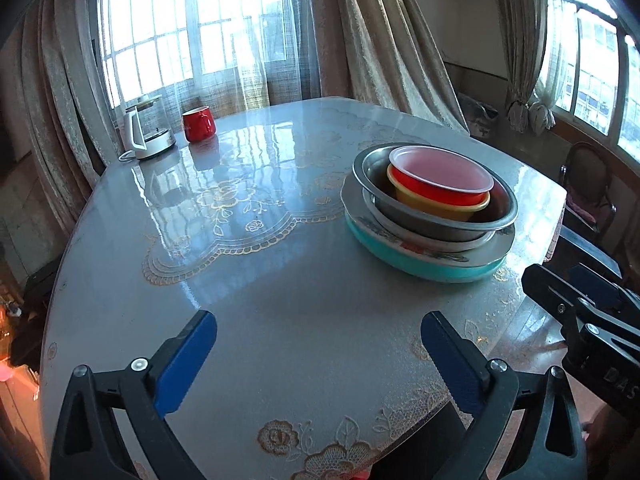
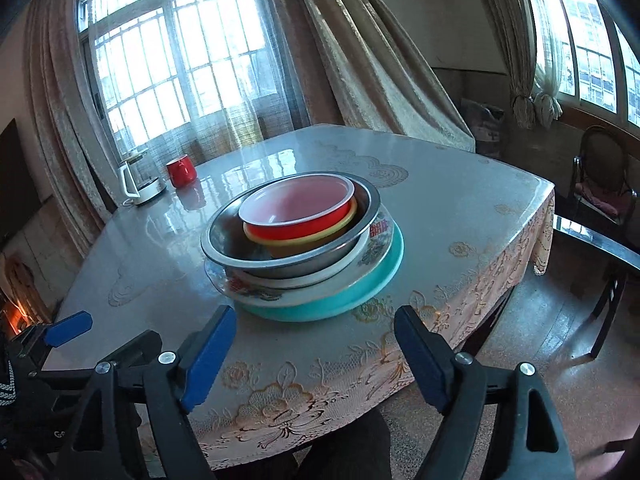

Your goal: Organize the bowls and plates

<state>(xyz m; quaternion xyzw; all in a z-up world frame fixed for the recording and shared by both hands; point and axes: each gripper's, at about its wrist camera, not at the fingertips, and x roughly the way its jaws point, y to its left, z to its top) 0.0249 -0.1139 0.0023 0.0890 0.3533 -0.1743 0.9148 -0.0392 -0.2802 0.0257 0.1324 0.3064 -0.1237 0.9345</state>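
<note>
both the left claw (image 1: pixel 318 354) and right claw (image 2: pixel 316 348) gape apart, holding nothing; the stacked plates and bowls (image 2: pixel 300 240) sit on the bench (image 2: pixel 440 208) at twelve o'clock.

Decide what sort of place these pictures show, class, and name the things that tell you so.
Probably a dining room in a home: a table under a lace cloth, curtained windows, a kettle and a red mug, and a chair by the wall.
</note>
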